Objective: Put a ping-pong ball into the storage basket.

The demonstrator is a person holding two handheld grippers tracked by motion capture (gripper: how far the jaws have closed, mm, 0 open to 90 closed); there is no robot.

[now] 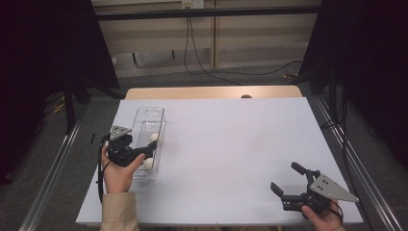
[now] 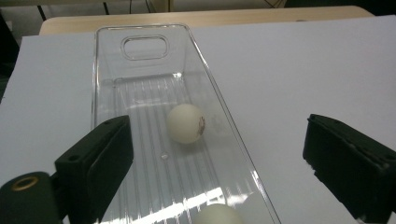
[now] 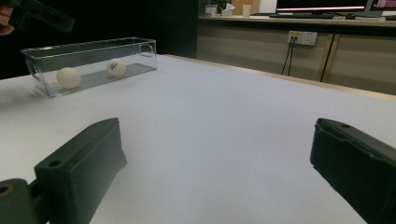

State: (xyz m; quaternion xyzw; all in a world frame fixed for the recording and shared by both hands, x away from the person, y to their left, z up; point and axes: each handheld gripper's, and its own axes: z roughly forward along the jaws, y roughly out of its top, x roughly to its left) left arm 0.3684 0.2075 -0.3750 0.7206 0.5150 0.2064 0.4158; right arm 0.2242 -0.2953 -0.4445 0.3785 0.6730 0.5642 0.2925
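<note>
At the table's left, clear bin (image 1: 159, 114) lengthwise away, two balls inside, both tools open.

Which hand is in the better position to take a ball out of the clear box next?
Left. The left tongs hang open right over the clear box, with the near ball and the far ball just below. The right tongs, also open, sit far across the white table.
</note>
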